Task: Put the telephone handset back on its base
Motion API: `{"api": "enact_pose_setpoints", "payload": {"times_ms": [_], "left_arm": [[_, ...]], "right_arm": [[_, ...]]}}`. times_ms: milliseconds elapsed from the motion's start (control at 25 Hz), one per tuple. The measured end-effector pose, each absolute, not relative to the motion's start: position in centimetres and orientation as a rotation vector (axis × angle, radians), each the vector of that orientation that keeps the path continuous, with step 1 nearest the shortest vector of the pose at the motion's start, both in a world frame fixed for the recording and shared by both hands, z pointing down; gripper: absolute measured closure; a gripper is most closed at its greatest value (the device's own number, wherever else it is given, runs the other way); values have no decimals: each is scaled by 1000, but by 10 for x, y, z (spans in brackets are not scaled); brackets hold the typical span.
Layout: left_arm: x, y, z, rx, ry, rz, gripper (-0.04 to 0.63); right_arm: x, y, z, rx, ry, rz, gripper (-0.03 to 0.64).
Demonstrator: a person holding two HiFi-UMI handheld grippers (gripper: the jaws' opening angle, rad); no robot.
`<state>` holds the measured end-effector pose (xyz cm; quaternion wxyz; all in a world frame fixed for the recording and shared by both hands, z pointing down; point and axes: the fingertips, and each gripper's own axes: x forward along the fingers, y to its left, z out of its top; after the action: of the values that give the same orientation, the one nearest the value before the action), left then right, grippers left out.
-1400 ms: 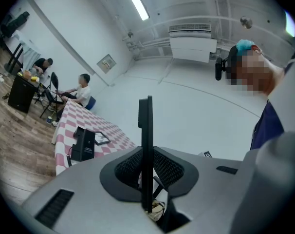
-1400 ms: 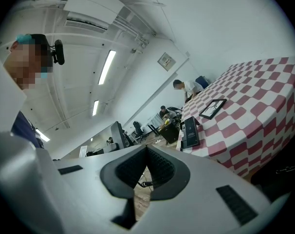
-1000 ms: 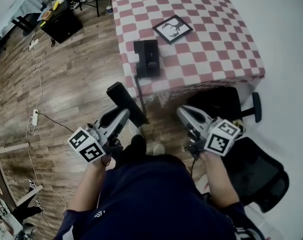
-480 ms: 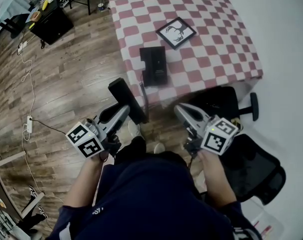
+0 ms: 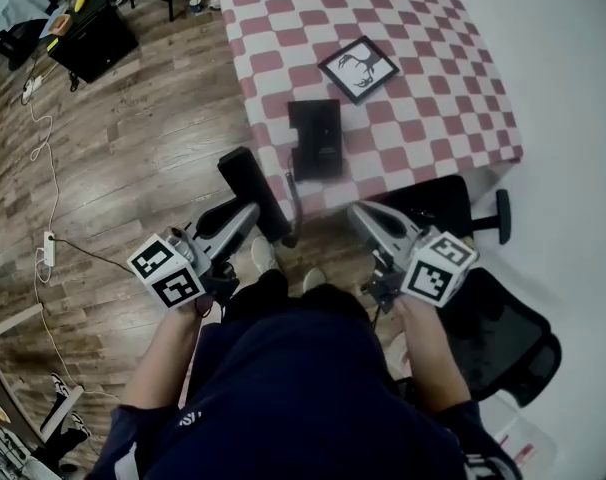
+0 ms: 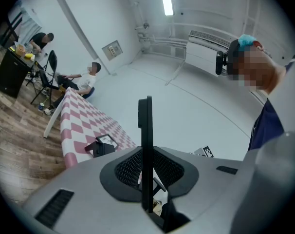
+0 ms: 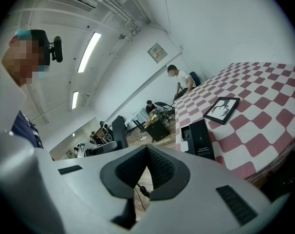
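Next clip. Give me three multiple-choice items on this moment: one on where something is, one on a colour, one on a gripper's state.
1. Where is the black rectangular telephone base?
A) in a drawer
B) on the checked tablecloth, near the table's edge
C) on a wall shelf

2. What colours are the tablecloth's squares?
A) blue and white
B) red and white
C) green and yellow

3. What state is the left gripper in?
A) open and empty
B) shut on nothing
C) shut on the black telephone handset

Answers:
1 B: the head view shows the base lying on the cloth.
2 B: the squares are red and white.
3 C: the left gripper view shows the handset clamped edge-on between its jaws.
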<state>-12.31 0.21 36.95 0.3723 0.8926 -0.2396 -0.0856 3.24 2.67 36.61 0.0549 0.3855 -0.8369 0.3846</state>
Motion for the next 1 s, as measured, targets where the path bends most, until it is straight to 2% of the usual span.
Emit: {"api": "enact_pose_setpoints", "payload": {"times_ms": [440, 1000], "left_arm": [[-117, -22, 390, 2244, -602, -162, 505], [-68, -66, 437, 2190, -605, -3, 505]], "right_arm": [[31, -8, 381, 1111, -2522, 1208, 600], [78, -81, 407, 990, -2535, 1293, 601]]}}
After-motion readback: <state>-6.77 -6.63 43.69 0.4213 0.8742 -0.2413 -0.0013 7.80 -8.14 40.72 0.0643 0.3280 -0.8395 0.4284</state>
